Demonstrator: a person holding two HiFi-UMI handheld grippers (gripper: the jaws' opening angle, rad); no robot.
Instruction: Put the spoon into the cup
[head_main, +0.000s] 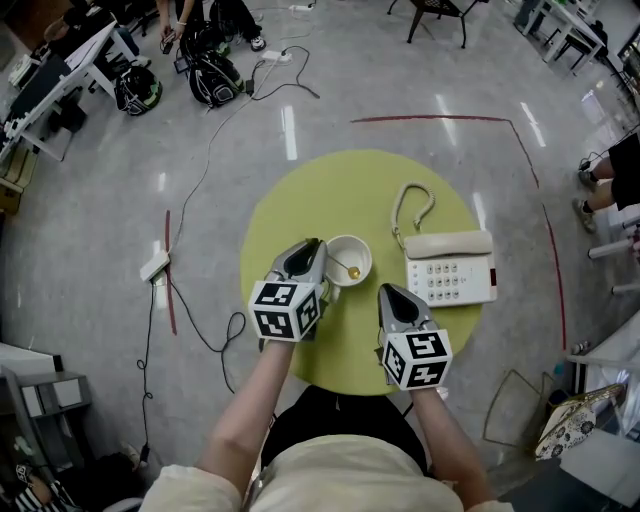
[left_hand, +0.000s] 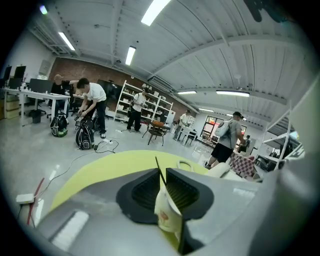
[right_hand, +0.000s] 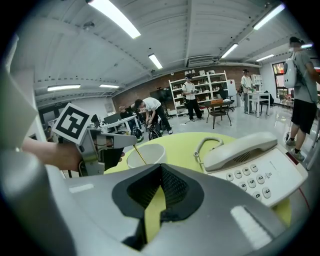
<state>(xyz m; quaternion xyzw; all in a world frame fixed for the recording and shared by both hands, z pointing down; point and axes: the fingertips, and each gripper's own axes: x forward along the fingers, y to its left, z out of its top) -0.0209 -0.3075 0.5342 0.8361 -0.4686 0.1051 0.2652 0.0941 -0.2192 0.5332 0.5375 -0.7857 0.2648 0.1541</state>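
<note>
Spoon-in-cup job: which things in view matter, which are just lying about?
Job: cup, held at its rim by the left claw; spoon, inside the cup; right claw, shut, empty.
Lying about: telephone on the table; power strip and bags on the floor.

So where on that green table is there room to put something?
The far side of the table, beyond the cup and left of the phone cord, is bare. The near edge is crowded: left tool on the cup, right tool beside it, phone at right.
</note>
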